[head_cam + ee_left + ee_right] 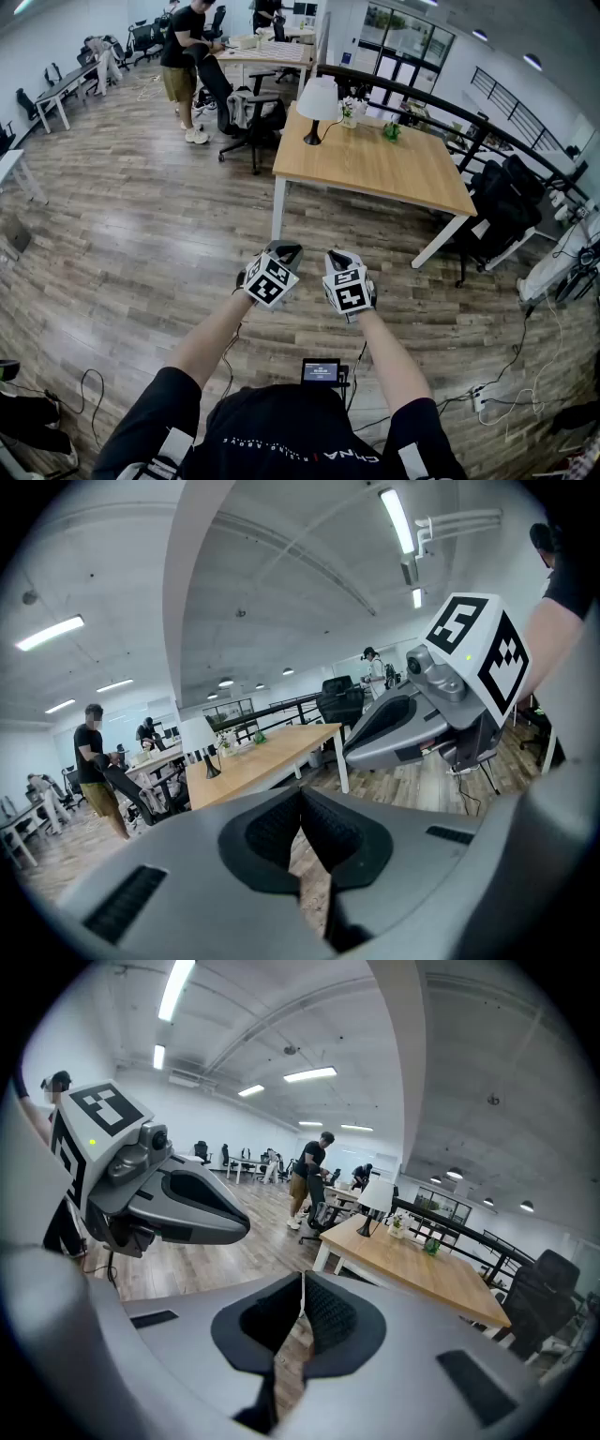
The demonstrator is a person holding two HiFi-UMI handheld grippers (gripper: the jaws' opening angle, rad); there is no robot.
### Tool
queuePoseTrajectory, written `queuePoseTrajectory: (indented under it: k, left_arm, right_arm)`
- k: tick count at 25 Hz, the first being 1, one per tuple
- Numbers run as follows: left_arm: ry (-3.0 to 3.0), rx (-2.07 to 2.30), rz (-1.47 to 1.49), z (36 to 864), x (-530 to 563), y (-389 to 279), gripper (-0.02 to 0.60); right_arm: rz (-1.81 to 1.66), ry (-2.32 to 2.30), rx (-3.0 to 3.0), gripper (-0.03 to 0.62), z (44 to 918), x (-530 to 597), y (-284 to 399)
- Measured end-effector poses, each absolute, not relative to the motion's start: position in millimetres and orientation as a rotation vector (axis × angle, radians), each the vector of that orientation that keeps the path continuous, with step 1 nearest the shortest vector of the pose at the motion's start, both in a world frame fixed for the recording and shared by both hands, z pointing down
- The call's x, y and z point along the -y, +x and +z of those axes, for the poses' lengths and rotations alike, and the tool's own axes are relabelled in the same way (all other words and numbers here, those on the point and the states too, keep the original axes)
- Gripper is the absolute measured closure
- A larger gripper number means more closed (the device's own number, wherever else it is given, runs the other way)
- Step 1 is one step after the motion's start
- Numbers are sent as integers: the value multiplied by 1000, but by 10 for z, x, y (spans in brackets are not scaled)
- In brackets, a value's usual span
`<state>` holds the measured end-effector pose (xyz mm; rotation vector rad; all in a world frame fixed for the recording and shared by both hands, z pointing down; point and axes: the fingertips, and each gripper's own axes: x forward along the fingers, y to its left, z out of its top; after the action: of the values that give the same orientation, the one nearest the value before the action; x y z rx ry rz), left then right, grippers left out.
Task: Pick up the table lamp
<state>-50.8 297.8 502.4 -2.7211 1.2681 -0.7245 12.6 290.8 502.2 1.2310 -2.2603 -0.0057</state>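
Table lamp (318, 101): upright, far left corner of wooden table (394, 173), flower pot (350, 112) just beside. Left gripper (281, 253), right gripper (341, 260): my pair, both closed, empty, well apart from it. Risk: I clamp the shade, it tips onto the pot.

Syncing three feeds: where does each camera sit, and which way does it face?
Head view: on the person's head, steeply down over forearms, left gripper, right gripper, toward the table.
Left gripper view: on that gripper, along its shut jaws; right gripper at right.
Right gripper view: likewise, shut jaws; left gripper at left.
Shared: all show the table lamp.
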Motion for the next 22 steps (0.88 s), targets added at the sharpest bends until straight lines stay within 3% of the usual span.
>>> queuePoseTrajectory:
  k: [22]
  left_arm:
    - [-2775, -1398, -651, 5162, -3052, -526, 561]
  right_arm:
    - [66, 1250, 2292, 556, 5075, -3036, 273]
